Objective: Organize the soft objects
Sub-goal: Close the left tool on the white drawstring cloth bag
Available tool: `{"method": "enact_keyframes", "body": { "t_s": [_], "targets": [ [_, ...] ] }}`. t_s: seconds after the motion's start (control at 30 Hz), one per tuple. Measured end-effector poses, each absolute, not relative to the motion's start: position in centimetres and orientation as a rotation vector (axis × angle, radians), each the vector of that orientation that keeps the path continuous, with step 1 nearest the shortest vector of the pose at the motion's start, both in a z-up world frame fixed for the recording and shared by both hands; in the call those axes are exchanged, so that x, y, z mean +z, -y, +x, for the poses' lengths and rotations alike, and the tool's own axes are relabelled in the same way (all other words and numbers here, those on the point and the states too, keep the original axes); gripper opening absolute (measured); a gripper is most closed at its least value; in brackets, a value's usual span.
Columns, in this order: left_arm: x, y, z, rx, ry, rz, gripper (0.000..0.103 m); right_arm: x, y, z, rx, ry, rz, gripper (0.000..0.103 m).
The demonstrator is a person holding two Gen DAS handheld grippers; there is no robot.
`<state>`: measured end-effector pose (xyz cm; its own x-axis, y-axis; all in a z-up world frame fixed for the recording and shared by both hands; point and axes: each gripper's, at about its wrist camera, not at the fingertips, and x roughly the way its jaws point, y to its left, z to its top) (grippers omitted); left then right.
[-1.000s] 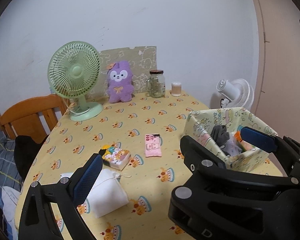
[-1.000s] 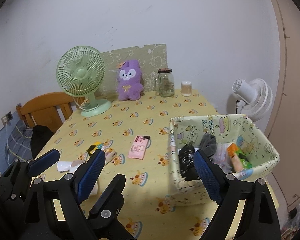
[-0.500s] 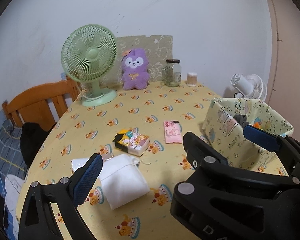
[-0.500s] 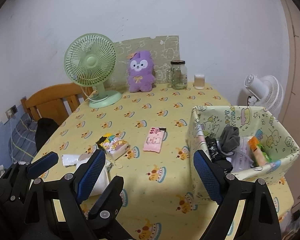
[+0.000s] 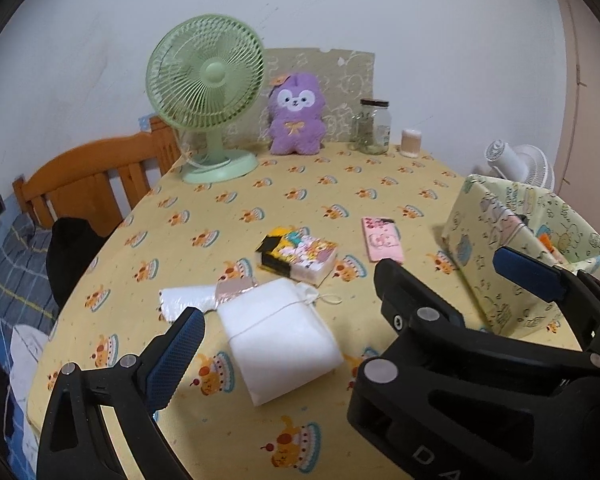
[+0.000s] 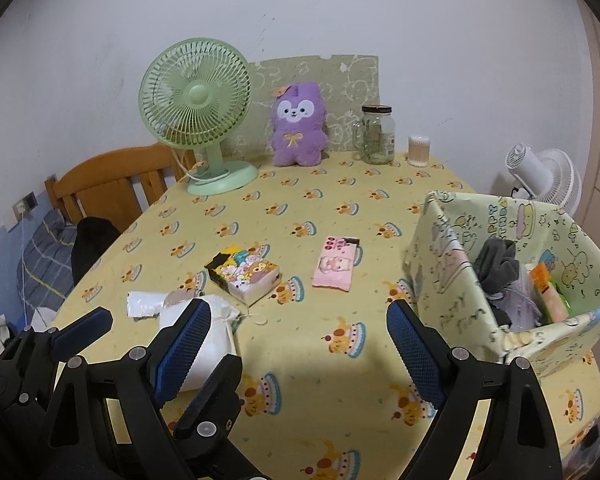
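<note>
While nothing is gripped by either tool, the left gripper (image 5: 352,300) is held spread wide above the near edge of the table (image 5: 340,184), with the white drawstring pouch (image 5: 278,340) seen lying flat between its fingers. Same deal for the right gripper (image 6: 300,344): jaws spread, nothing between them, hovering over bare yellow tablecloth next to the fabric basket (image 6: 452,304).

The pouch is laid near the front of the table, its drawstring trailing off to the right. A crinkled white wrapper (image 5: 188,300) is touching its far left corner. Just beyond it, a colourful cartoon tissue pack (image 5: 300,256) is sat, and a pink packet (image 5: 382,240) is placed a bit further right, apart from the tissue pack.

The basket is stood at the right side of the table, and a grey cloth (image 6: 498,264) plus some orange and green packets can be seen stuffed inside.

At the back, a green fan (image 5: 206,96), a purple plush (image 5: 296,120), a glass jar (image 5: 372,126) and a small cotton swab tub (image 5: 411,143) are lined up by the wall.
</note>
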<state>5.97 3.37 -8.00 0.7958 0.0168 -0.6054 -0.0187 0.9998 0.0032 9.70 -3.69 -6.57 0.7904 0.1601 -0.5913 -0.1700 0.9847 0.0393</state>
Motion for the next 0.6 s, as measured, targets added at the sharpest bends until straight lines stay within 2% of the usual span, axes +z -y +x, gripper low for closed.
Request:
{"method": "enact_keyframes", "body": {
  "t_s": [0.6],
  "targets": [
    [-12.2, -6.0, 8.7, 0.044, -0.774, -0.066, 0.099, -10.3, 1.4, 12.6, 0.170, -0.711, -0.088, 0.092]
  ]
}}
